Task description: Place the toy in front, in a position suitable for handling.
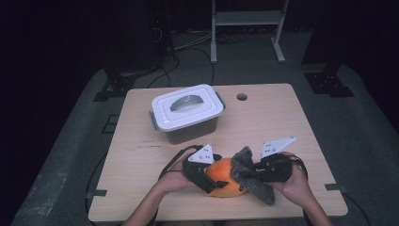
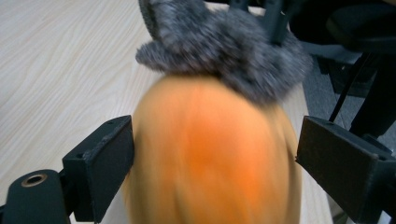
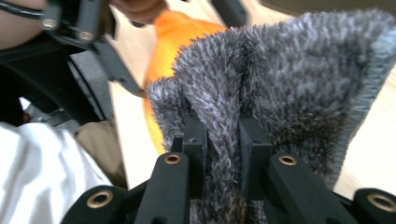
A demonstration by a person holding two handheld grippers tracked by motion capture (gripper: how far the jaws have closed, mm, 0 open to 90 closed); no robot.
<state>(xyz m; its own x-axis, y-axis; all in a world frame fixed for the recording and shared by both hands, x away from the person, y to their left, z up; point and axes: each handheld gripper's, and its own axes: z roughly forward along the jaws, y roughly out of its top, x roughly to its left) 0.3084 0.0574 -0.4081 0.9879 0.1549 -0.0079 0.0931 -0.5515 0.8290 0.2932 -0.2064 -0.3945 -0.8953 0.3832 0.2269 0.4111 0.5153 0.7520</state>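
An orange fruit [image 1: 225,176] lies near the table's front edge. My left gripper [image 1: 212,181] straddles it from the left. In the left gripper view the fruit [image 2: 210,154] is blurred between the two pads, which flank it at its sides without a firm press, so the jaws are open. A grey fluffy cloth [image 1: 263,190] drapes over the fruit's right end. My right gripper [image 1: 251,174] is shut on the cloth: the right gripper view has a fold of cloth [image 3: 289,74] pinched between the pads [image 3: 223,135], with the fruit [image 3: 173,37] behind it.
A white-lidded plastic box [image 1: 188,110] stands at the table's middle back. A cable hole [image 1: 242,96] sits behind it to the right. The wooden table top [image 1: 291,127] is bare on the right. A metal stand [image 1: 247,19] is on the floor beyond.
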